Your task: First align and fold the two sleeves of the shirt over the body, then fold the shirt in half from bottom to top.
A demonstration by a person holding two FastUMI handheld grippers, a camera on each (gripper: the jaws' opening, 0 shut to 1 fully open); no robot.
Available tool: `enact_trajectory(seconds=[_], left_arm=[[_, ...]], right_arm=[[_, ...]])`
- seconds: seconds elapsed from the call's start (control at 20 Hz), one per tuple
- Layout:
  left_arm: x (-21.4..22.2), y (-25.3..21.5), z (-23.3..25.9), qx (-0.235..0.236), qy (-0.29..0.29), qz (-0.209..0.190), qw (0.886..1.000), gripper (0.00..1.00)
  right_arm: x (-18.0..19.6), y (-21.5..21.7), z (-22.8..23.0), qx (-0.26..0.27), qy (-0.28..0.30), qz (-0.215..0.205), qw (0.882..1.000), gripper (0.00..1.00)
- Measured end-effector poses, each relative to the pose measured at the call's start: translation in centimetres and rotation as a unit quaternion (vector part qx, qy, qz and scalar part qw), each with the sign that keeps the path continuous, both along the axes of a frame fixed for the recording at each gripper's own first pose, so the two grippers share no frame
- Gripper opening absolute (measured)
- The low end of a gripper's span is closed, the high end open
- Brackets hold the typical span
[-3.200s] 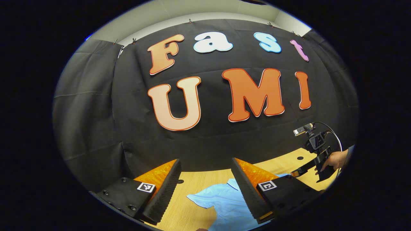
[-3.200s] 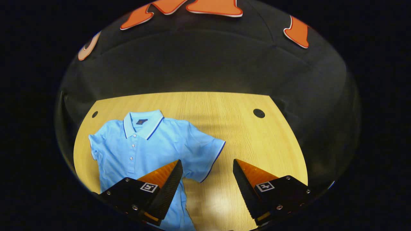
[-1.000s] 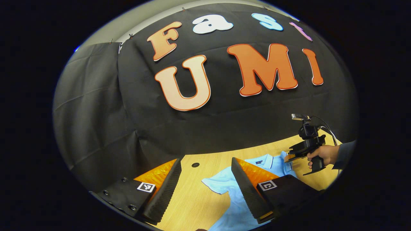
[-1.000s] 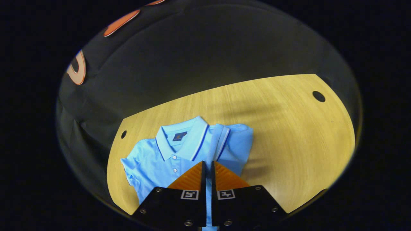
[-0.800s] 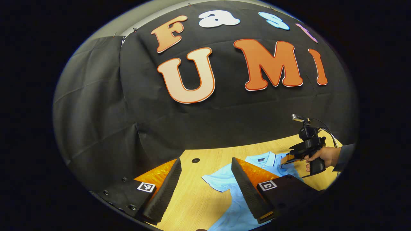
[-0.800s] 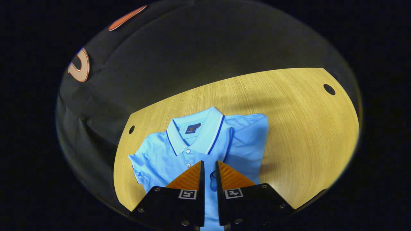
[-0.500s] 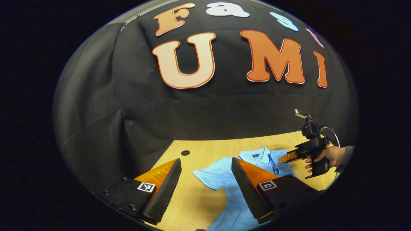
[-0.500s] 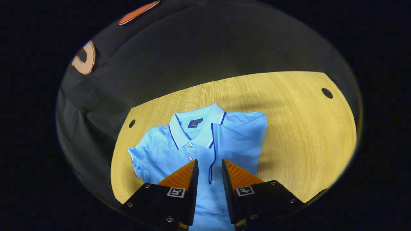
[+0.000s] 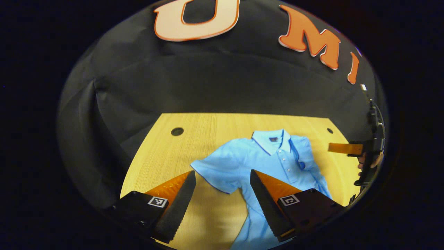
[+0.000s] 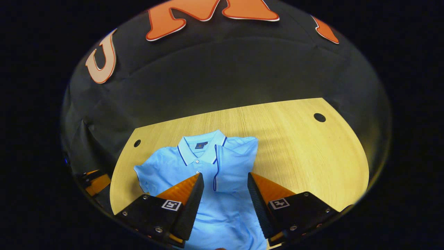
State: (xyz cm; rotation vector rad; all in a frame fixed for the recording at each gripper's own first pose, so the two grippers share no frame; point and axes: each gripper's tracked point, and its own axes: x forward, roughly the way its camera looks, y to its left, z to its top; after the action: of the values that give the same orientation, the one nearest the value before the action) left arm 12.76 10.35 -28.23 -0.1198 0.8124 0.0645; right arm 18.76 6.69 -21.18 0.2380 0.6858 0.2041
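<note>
Lying flat on the wooden table [image 10: 295,146] near its far edge, the light blue polo shirt [image 10: 208,166] is seen with one sleeve [image 10: 230,168] folded over the body; the other sleeve [image 9: 216,170] is spread out. The neck label is unreadable. Both the left gripper [image 9: 222,182] and right gripper [image 10: 225,185] are spread wide, grasping nothing.

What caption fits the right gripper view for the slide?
Open right gripper hovers over a light-blue polo shirt on the wooden table, one sleeve folded over the body.

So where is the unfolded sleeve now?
In the left gripper view, the unfolded sleeve lies flat on the table, between the left tongs.
</note>
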Motion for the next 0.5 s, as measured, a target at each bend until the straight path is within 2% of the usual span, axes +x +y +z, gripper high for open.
enact_trajectory(seconds=[0.05,0.1,0.35,0.5], left_arm=[[0.6,0.1,-1.2,-0.004,0.012,-0.001,1.000,1.00],[1.1,0.3,-2.1,-0.010,0.025,-0.003,1.000,0.98],[3.0,0.8,-7.4,-0.041,0.093,-0.001,0.995,0.98],[3.3,1.4,-10.8,-0.028,0.138,0.008,0.990,0.98]], right_arm=[[-0.8,-0.5,0.0,-0.008,-0.002,-0.004,1.000,0.79],[-1.5,-1.1,0.0,-0.016,-0.006,-0.009,1.000,0.84],[-5.4,-3.3,0.2,-0.028,-0.021,-0.044,0.998,0.93],[-7.4,-4.5,0.2,-0.030,-0.029,-0.060,0.997,0.96]])
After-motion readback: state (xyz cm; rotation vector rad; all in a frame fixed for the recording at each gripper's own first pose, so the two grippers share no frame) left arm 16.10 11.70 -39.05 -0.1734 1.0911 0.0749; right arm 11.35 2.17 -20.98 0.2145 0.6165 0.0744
